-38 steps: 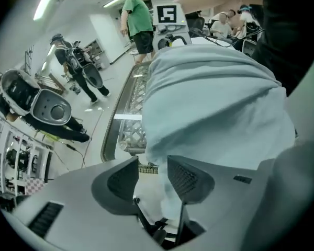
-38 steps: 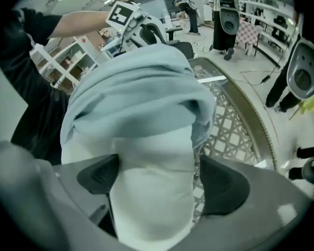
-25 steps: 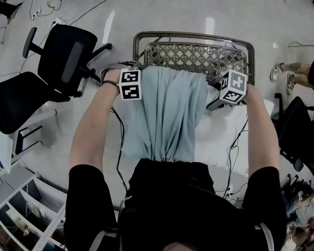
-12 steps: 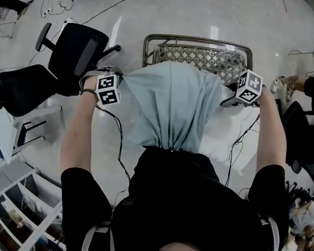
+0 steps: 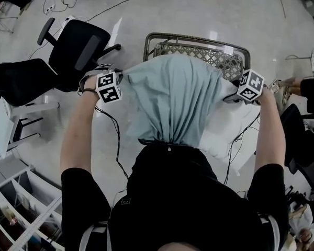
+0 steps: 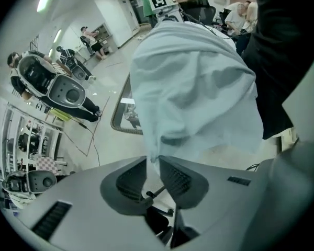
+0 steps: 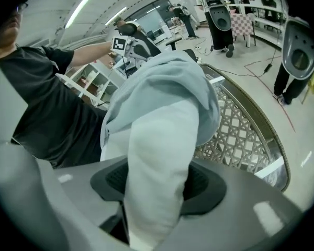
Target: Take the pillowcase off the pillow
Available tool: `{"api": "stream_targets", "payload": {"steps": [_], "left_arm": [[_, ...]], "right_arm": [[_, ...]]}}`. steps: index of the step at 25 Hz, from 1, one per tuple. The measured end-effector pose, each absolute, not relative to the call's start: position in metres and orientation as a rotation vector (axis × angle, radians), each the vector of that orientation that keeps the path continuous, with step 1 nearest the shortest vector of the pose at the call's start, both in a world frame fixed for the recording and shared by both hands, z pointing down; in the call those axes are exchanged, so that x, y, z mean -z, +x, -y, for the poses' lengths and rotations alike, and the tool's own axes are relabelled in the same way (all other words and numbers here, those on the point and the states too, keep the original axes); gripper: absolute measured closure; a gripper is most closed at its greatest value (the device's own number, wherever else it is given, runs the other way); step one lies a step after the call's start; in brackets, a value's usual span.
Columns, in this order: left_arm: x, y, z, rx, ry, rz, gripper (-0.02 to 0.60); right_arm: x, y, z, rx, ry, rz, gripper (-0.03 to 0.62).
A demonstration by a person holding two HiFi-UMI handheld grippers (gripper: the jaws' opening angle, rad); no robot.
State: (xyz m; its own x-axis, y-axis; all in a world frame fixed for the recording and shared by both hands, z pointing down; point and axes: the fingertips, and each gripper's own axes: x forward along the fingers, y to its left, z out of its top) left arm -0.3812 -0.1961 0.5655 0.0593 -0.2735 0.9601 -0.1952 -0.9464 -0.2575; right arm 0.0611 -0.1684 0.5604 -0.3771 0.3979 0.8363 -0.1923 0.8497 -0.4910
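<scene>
A pale blue pillowcase (image 5: pixel 172 98) hangs stretched between my two grippers, above a wicker chair. My left gripper (image 5: pixel 118 80) pinches the cloth's left edge. In the left gripper view the thin fabric (image 6: pixel 193 88) runs down between the nearly closed jaws (image 6: pixel 153 160), which have just been opening a little. The white pillow (image 5: pixel 225 135) shows below the pillowcase at the right. My right gripper (image 5: pixel 233 95) grips a thick fold of the pillow (image 7: pixel 157 140) between its pads (image 7: pixel 199 182), and its jaws have narrowed slightly. The pillowcase (image 7: pixel 162 82) still caps the pillow's far end.
The wicker chair (image 5: pixel 199 54) stands right behind the pillow. A black office chair (image 5: pixel 76 48) is at the left, white shelving (image 5: pixel 21 213) at the lower left. Cables (image 5: pixel 115 135) trail on the floor. Another person's feet (image 5: pixel 282 85) are at the right edge.
My left gripper has moved left and upward, and the right has risen a little. The pillowcase is lifted and spread wider between them, now covering more of the wicker chair.
</scene>
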Motion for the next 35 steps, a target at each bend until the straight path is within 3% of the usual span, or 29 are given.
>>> {"api": "stream_targets", "payload": {"steps": [2,12,14,16,29,35], "left_arm": [[-0.554,-0.354,0.206,1.966,-2.290,-0.513,0.423],[-0.533,-0.222,0.239,1.695,-2.318,-0.226,0.377],[-0.537,-0.209,0.231,1.705,-2.280,-0.118,0.413],[-0.541,-0.206,0.227,1.735,-2.204,-0.049,0.564],[-0.550,-0.323,0.217,1.936,-2.107,-0.201,0.575],[-0.549,-0.322,0.215,1.862,-2.198,-0.418,0.573]], "right_arm": [[-0.553,0.057,0.163,-0.577,-0.177,1.867,0.329],[-0.507,0.041,0.126,-0.420,-0.224,1.953,0.333],[-0.503,0.041,0.123,-0.407,-0.220,1.957,0.335],[-0.502,0.042,0.122,-0.405,-0.210,1.954,0.337],[-0.526,0.061,0.150,-0.584,-0.098,2.024,0.343],[-0.556,0.066,0.175,-0.519,0.036,1.946,0.299]]}}
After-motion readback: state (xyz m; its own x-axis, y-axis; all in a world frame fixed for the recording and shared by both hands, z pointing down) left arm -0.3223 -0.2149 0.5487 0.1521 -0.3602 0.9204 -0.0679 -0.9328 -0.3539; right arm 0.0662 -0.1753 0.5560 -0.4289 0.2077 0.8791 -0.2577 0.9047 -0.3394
